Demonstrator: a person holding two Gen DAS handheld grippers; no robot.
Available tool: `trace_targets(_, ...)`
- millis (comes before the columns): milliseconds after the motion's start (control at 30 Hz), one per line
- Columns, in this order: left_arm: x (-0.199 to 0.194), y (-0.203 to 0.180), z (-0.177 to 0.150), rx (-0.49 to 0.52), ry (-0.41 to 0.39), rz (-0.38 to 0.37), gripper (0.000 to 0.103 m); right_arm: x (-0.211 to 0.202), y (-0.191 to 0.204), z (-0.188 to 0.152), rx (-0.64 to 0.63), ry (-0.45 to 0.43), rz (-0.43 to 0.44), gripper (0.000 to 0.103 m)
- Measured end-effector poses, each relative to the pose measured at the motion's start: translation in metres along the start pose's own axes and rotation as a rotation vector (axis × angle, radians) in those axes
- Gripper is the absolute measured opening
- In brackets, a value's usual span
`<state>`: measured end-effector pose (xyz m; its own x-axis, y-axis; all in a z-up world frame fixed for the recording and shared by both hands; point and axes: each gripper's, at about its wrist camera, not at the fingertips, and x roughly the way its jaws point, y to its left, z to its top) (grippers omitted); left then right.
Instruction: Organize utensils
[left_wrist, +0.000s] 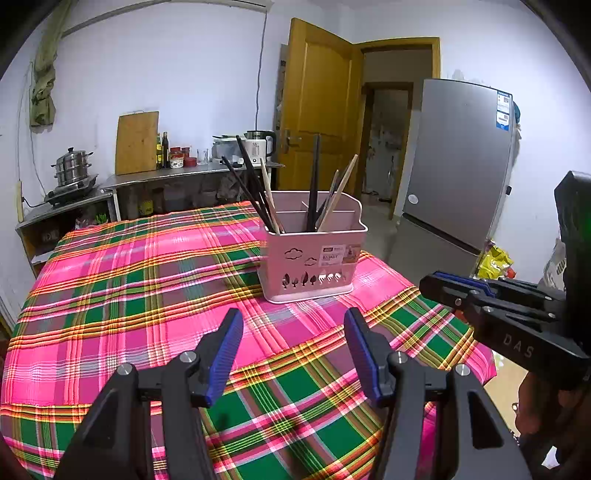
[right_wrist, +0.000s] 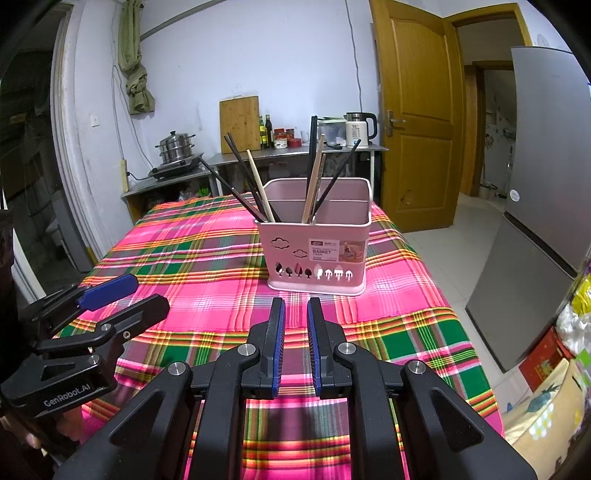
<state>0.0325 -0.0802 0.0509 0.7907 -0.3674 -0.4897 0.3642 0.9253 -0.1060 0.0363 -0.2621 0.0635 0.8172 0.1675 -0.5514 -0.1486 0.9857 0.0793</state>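
While the pink utensil basket (right_wrist: 317, 251) stands upright on the plaid tablecloth (right_wrist: 207, 258) with chopsticks (right_wrist: 255, 184) leaning inside, the left gripper (left_wrist: 293, 354) hovers with fingers spread wide and empty; the right gripper (right_wrist: 295, 347) holds its blue pads (right_wrist: 279, 350) narrowly apart, gripping nothing.

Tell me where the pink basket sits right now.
The pink basket stands upright on the plaid tablecloth, ahead of both claws, toward the table's far right side near the fridge.
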Motion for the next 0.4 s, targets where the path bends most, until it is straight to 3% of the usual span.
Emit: trace_targets(400, 0.0018, 0.0021, -0.0001, -0.01, 0.008, -0.004, 0.059, 0.0005, -0.001, -0.0007, 0.0, 0.003, -0.002, 0.012)
